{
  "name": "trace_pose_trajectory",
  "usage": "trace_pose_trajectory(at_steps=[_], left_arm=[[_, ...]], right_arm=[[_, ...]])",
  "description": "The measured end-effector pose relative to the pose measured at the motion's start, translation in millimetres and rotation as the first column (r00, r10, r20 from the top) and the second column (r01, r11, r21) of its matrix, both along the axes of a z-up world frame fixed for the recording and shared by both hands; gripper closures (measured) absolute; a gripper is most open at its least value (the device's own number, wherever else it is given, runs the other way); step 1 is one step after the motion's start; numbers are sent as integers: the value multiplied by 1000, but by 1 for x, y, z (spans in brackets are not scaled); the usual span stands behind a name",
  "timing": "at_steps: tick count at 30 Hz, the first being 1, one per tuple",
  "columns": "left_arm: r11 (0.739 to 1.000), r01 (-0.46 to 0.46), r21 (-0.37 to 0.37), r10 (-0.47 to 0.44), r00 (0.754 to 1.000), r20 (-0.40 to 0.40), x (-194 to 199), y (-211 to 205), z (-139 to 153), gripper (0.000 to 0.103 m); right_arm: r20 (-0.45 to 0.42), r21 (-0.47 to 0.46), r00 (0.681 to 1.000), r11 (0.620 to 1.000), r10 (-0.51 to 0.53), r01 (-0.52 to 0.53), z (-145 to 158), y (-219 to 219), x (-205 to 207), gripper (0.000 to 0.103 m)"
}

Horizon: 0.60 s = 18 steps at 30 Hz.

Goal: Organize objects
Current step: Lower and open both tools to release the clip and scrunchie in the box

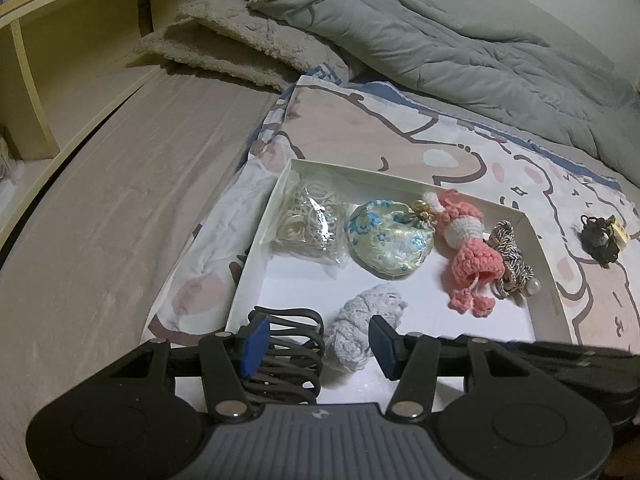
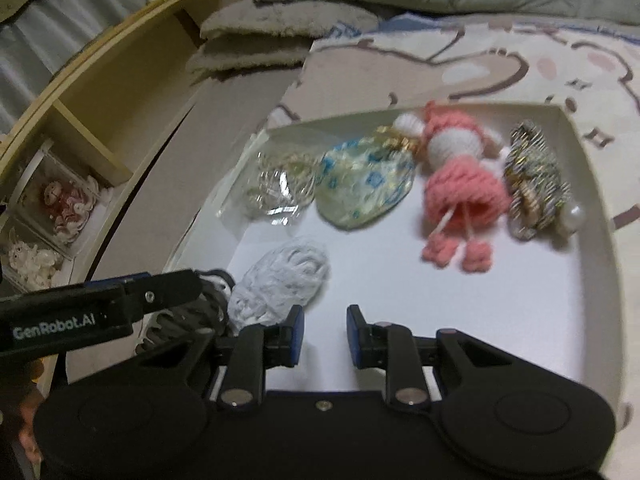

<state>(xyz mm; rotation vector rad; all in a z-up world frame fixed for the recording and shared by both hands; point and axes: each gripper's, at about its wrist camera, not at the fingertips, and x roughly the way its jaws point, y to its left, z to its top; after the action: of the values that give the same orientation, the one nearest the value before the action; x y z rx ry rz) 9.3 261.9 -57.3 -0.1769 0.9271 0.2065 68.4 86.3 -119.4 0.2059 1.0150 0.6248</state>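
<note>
A shallow white box (image 1: 256, 248) lies on the bed. It holds a bag of rubber bands (image 1: 310, 222), a floral pouch (image 1: 390, 240), a pink crochet doll (image 1: 472, 248), a braided cord with a pearl (image 1: 514, 264), a grey yarn bundle (image 1: 360, 328) and a black hair claw (image 1: 292, 356). My left gripper (image 1: 316, 344) hovers over the box's near left corner. The claw and the yarn's end lie between its parted fingers, and the right pad is clear of the claw. My right gripper (image 2: 325, 336) hangs over the bare box floor (image 2: 400, 280) beside the yarn (image 2: 280, 284), shut on nothing.
A small dark trinket (image 1: 600, 240) lies on the patterned sheet (image 1: 360, 120) to the right of the box. Folded fuzzy pillows (image 1: 240, 48) and a grey duvet (image 1: 440, 40) lie behind. A wooden shelf unit (image 2: 92, 120) with clear boxes runs along the left.
</note>
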Motion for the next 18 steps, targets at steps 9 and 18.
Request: trace_pose_trajectory(at_steps=[9, 18], left_arm=[[1000, 7, -12, -7, 1000, -2, -3, -11, 8, 38], [1000, 0, -7, 0, 999, 47, -8, -35, 30, 14]], right_arm=[[110, -11, 994, 1000, 4, -3, 31, -40, 8, 68], [182, -36, 983, 999, 17, -11, 54, -71, -1, 37]])
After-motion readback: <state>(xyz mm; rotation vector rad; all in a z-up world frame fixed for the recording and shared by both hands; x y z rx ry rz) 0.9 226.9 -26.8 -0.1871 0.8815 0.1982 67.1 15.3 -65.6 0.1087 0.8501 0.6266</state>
